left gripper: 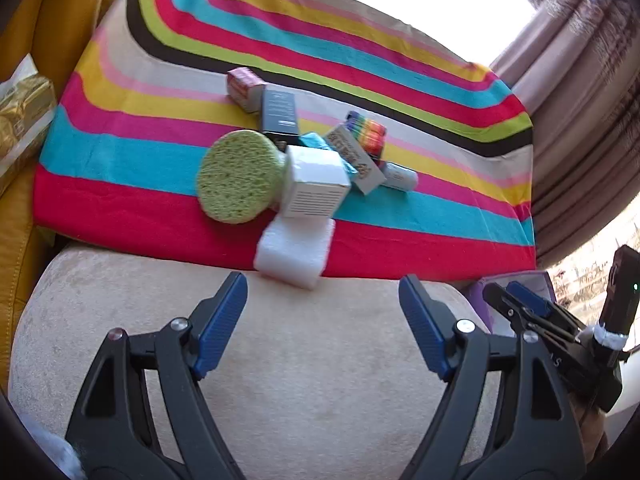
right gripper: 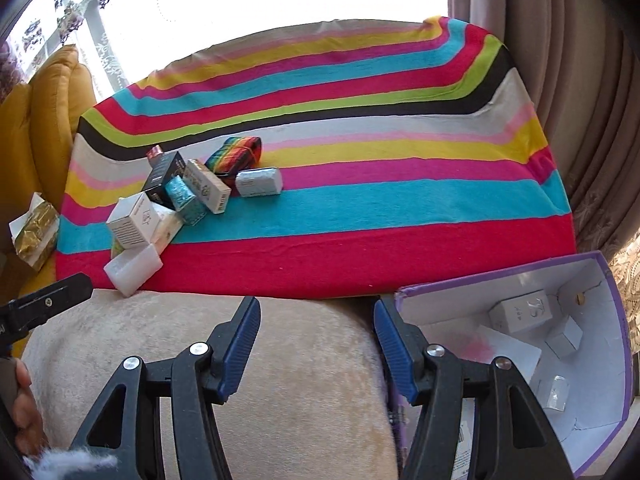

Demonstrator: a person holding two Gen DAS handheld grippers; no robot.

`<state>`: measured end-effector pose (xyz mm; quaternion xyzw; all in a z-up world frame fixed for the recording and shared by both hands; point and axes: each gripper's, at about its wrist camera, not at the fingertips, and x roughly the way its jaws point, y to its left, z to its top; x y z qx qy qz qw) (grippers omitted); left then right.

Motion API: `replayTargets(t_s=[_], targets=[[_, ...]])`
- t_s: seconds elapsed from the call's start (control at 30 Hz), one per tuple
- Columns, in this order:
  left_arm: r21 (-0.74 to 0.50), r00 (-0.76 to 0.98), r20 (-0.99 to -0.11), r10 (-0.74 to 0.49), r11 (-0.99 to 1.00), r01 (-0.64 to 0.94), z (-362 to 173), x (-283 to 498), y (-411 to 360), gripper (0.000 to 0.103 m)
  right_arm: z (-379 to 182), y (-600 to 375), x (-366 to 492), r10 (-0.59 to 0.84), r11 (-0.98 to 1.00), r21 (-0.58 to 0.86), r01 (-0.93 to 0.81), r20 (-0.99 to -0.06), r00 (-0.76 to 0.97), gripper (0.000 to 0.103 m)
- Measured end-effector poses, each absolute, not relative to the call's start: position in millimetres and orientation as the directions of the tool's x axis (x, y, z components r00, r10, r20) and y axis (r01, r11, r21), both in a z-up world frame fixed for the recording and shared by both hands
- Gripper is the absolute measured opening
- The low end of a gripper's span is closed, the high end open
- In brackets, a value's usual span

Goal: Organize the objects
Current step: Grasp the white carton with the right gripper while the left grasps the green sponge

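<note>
Left wrist view puts the pile just ahead of the left gripper (left gripper: 322,320), whose jaws stand wide and hold nothing over the beige cushion (left gripper: 280,360). Nearest to them is the white foam block (left gripper: 295,249), straddling the near edge of the striped cloth (left gripper: 120,160), a little left of the jaws' midline, its long axis roughly across the line of approach. Going from the left across the heap: the round green sponge (left gripper: 239,176) leans against the white box (left gripper: 316,186), which sits partly on the foam; behind them stand a black box (left gripper: 280,114) and a small pink carton (left gripper: 244,88), then a grey printed box (left gripper: 354,156), a rainbow marker pack (left gripper: 370,132) and a silvery packet (left gripper: 400,176) at the right end. The left hand looks the nearer one to all of this, and I judge the foam block its likeliest first pick (though lifting it may topple the box resting on it). Farther right, the right gripper (right gripper: 316,344) also gapes wide and empty, well apart from the pile, just beside the purple cardboard box (right gripper: 600,264), which already holds several small white boxes (right gripper: 520,314) and seems the place for the rest.
</note>
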<state>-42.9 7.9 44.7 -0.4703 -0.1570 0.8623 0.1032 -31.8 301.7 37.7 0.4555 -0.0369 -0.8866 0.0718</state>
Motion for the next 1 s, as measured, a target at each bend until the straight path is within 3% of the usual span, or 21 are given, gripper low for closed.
replayTargets(t_s=[0.27, 0.6, 0.8, 1.0], targets=[[-0.519, -0.522, -0.761, 0.385, -0.844, 0.134, 26, -70, -66, 0.086, 45, 231, -43, -0.227, -0.967, 0.120, 0.222, -0.801, -0.554, 0.066], [-0.732, -0.449, -0.665, 0.597, -0.642, 0.228, -3, -119, -99, 0.093, 48, 163, -59, -0.268, -0.940, 0.090, 0.330, -0.794, -0.546, 0.069], [-0.789, -0.409, -0.614, 0.675, -0.522, 0.324, -26, -141, -109, 0.099, 47, 139, -70, -0.281, -0.929, 0.084, 0.359, -0.792, -0.543, 0.070], [-0.787, -0.382, -0.617, 0.688, -0.526, 0.322, -27, -153, -97, 0.100, 43, 121, -81, -0.289, -0.919, 0.073, 0.387, -0.793, -0.537, 0.070]])
